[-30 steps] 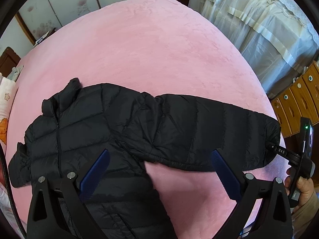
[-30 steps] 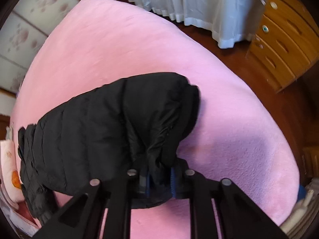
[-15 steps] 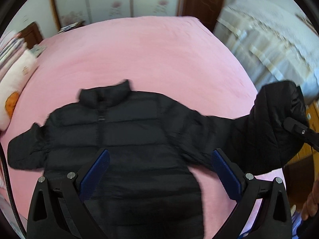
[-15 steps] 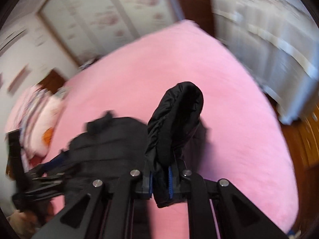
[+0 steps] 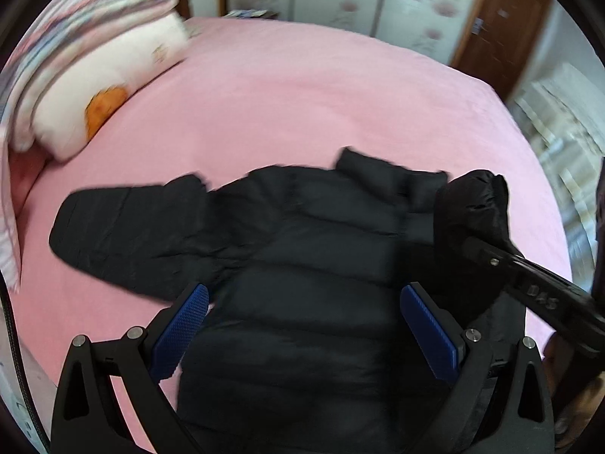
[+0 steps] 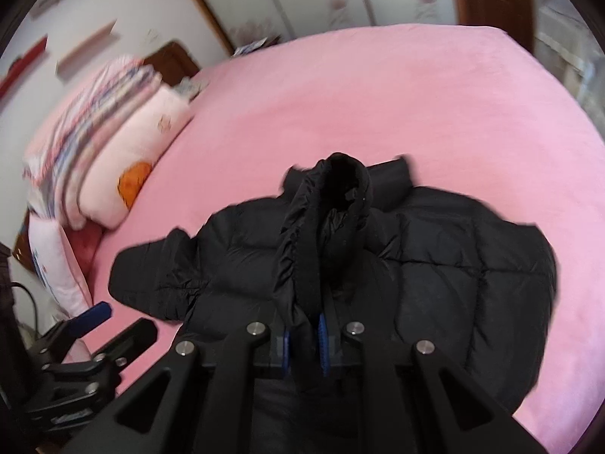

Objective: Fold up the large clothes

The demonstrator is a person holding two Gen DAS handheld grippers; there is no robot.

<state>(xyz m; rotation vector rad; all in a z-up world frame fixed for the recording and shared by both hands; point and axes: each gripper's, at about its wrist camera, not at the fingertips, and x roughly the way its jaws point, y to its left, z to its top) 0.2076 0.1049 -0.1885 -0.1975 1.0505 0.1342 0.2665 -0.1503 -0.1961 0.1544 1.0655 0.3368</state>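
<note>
A black puffer jacket [image 5: 310,265] [image 6: 453,280] lies flat on the pink bed, collar toward the far side. Its left sleeve [image 5: 128,223] stretches out flat toward the pillows. My right gripper [image 6: 304,335] is shut on the cuff of the other sleeve [image 6: 321,219] and holds it up over the jacket's chest; in the left wrist view that raised sleeve [image 5: 472,208] hangs at the right beside the collar. My left gripper [image 5: 302,325] hovers over the jacket's lower body, jaws wide open with nothing between the blue pads [image 5: 181,325].
The pink bed [image 5: 302,106] spreads wide beyond the jacket. Pillows and a folded striped quilt [image 5: 94,75] are stacked at its left end. Wardrobe doors and a brown door [image 5: 499,26] stand behind. The left gripper [image 6: 87,340] shows at the lower left of the right wrist view.
The right gripper has lifted the sleeve off the bed and swung it over the jacket's body. Both views have panned left, and the pillows have come into sight.
</note>
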